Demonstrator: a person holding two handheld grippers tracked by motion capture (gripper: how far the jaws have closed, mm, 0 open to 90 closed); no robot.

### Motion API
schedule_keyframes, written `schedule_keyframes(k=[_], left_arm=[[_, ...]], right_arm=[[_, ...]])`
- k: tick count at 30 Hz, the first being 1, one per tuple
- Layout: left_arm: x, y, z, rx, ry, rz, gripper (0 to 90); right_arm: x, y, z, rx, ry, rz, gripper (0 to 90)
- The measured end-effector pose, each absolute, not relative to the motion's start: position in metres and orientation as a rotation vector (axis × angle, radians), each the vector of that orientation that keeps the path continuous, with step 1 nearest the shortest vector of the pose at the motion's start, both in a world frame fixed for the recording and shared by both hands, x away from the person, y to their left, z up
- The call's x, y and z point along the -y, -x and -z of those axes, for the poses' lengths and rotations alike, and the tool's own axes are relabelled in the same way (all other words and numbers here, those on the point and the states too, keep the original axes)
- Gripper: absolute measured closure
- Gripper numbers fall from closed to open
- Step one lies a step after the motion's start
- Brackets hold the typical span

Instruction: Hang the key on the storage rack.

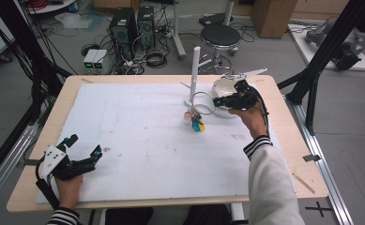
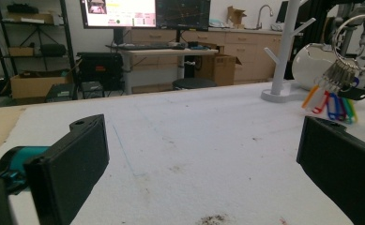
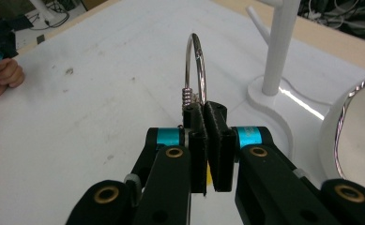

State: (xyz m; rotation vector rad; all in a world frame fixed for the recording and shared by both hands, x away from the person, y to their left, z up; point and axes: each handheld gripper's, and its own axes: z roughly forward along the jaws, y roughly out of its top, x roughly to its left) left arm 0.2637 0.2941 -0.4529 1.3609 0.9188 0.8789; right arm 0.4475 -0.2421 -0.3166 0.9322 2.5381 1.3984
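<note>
Steel catches the light where the key ring (image 3: 195,70) stands upright out of the right gripper (image 3: 207,115), whose jaws are pressed nearly together on the ring's lower edge. From the high view the ring (image 1: 202,103) is held just beside the base of the white peg stand (image 1: 194,75), with a bunch of coloured key tags (image 1: 196,123) dangling beneath it, apparently clear of the bench or barely above it. Holding the loop on edge like this looks deliberate: it keeps the opening free and facing the stand, so my judgement is that the ring is meant to go over 1 of the stand's short side pegs (image 2: 273,57).

Down at the near left corner, the left gripper (image 1: 84,147) rests low over the white foam sheet (image 1: 138,150) that covers the bench (image 1: 288,154). Its 2 jaws are spread wide with nothing between them, and it is well apart from the stand, probably parked out of the way while the other hand works.

Behind the stand sits a white bowl (image 1: 224,86), just beside the right hand (image 1: 250,118). Its inside looks bare in the right gripper view, though only a slice of it shows, so I cannot tell for certain whether it holds anything.
</note>
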Motion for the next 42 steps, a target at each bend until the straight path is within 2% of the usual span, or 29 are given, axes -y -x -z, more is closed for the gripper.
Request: schedule_keyframes(k=[13,42], left_arm=[[-0.294,-0.264,0.453,-0.924,-1.356,-0.876,2.9],[-0.294,-0.264,0.453,-0.927,-1.355,-0.874,3.0]], right_arm=[[0.221,-0.463,0.311,-2.409,-0.961,-1.527,88.4],[0.209,-0.486,0.336,-2.255,-1.182,-1.5,88.3]])
